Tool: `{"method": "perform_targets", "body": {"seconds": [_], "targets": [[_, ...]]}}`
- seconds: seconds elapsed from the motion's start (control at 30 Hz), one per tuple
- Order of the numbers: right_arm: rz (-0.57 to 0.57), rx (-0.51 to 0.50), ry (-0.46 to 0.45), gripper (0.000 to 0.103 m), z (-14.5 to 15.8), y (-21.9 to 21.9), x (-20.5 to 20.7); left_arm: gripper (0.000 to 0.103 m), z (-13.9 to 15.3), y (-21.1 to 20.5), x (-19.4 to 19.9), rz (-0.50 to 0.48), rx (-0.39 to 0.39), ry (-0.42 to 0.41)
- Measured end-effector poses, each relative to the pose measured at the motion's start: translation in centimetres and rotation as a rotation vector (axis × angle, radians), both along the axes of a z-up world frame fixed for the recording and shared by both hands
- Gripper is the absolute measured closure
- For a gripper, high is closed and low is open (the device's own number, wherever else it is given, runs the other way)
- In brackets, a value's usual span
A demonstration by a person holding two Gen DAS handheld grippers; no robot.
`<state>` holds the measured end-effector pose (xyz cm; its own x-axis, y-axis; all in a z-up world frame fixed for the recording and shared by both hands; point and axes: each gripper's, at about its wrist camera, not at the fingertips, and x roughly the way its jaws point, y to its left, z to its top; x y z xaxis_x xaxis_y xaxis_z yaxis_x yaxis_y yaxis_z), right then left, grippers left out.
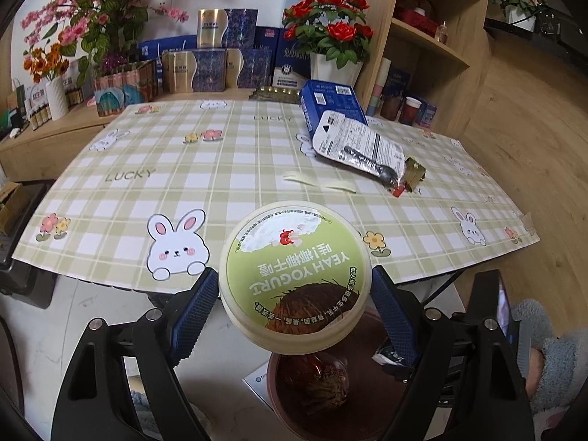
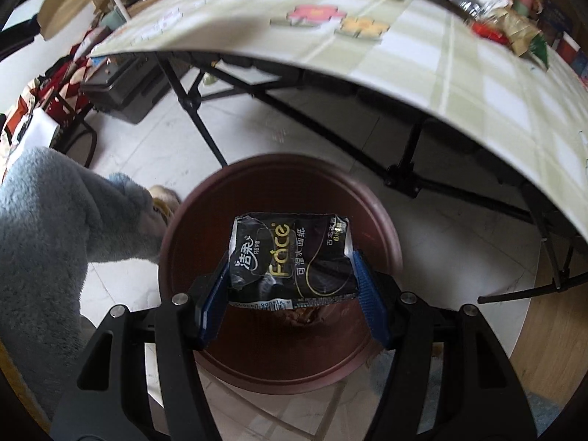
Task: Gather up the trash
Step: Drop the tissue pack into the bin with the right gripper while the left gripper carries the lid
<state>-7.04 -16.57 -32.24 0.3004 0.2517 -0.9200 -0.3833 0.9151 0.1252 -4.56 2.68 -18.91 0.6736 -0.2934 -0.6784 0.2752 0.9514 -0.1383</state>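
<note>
Above the bin [image 2: 279, 367] — each hand-held gripper clamps trash: left [image 1: 294, 294] yogurt tub [image 1: 296, 275], right [image 2: 290, 275] tissue pack [image 2: 290, 257].

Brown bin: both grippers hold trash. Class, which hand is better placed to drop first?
Right. The right gripper holds the black tissue pack directly over the brown bin; the left gripper's yogurt tub hangs near the rim.

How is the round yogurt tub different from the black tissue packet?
The yogurt tub is round, stiff and cream with a green lid; the tissue packet is flat, black, crinkly and torn open. The tub sits in the left gripper; the packet sits in the right gripper. The packet hangs right over the brown bin; the tub is by the table edge, with the bin below it. Both are pinched between blue pads.
</note>
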Motion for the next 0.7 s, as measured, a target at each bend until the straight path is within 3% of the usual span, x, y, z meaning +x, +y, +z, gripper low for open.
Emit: {"method": "perform_targets", "body": {"seconds": [0.57, 0.7], "targets": [[0.077, -0.089, 0.225, 0.037, -4.6, 1.6, -0.2, 0.022, -0.8, -0.6, 0.3, -0.028, 0.009, 0.021], [0.072, -0.095, 0.213, 0.022, -4.4, 1.6, -0.3, 0.022, -0.8, -0.6, 0.3, -0.029, 0.009, 0.021]]}}
